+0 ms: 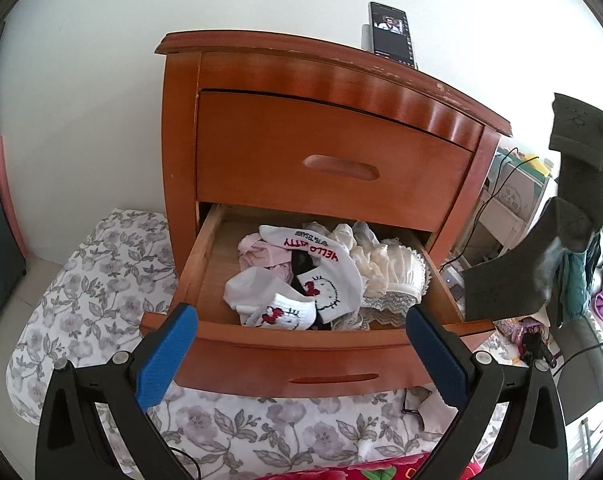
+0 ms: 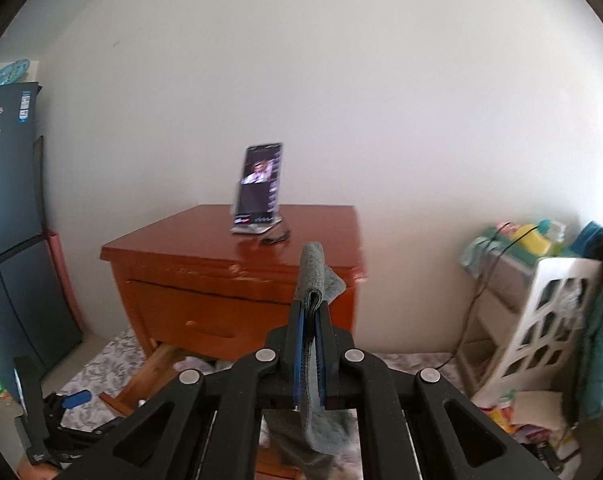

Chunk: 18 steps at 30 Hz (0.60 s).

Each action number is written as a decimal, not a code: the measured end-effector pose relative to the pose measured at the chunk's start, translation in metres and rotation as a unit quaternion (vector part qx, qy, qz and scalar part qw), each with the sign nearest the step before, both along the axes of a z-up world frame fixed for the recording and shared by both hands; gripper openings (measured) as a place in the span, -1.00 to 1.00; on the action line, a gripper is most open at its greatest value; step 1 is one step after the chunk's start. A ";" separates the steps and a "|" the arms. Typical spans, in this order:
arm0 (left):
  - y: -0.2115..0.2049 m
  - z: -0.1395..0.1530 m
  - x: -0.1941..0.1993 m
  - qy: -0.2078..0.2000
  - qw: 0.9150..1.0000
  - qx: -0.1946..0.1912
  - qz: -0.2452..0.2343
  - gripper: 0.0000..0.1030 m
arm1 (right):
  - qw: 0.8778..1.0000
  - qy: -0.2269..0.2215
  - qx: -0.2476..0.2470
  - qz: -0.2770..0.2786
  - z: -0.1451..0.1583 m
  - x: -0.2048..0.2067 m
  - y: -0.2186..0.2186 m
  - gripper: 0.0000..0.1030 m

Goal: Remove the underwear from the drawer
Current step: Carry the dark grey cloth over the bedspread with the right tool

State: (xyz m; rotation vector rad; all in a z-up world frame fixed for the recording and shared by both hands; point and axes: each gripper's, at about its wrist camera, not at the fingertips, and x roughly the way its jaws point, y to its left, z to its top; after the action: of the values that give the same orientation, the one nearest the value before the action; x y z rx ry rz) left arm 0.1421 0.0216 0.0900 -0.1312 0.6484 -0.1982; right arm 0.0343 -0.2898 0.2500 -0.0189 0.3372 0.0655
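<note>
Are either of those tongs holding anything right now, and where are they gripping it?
The right tongs are shut on a grey garment, pinched at a folded part, the rest hanging below. The left tongs are open and hold nothing, above the open drawer.

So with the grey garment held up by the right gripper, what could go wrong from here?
1. The right gripper pinches only a fold of the grey garment; most of it hangs free, so it may slip out.
2. The lower drawer is open and full of loose socks; the open left gripper in front could snag them.
3. The phone stands propped on the nightstand top; a bump may topple it.
</note>
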 end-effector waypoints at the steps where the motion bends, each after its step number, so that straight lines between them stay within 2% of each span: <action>1: -0.002 0.001 -0.001 -0.001 1.000 0.001 -0.001 1.00 | 1.000 -0.002 -0.005 -0.008 0.003 -0.003 -0.006 -0.89; 9: -0.011 -0.001 -0.001 0.003 1.000 0.012 -0.007 1.00 | 0.999 0.016 -0.021 -0.047 -0.002 -0.007 -0.040 -0.89; 18: -0.013 -0.006 0.001 0.008 1.000 0.017 -0.010 1.00 | 0.995 0.079 -0.007 -0.067 -0.051 0.015 -0.067 -0.89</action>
State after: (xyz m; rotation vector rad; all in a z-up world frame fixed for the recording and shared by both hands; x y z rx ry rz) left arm 0.1431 0.0082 0.0841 -0.0932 0.6693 -0.2057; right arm 0.0492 -0.3565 0.1988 -0.0046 0.4970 -0.0680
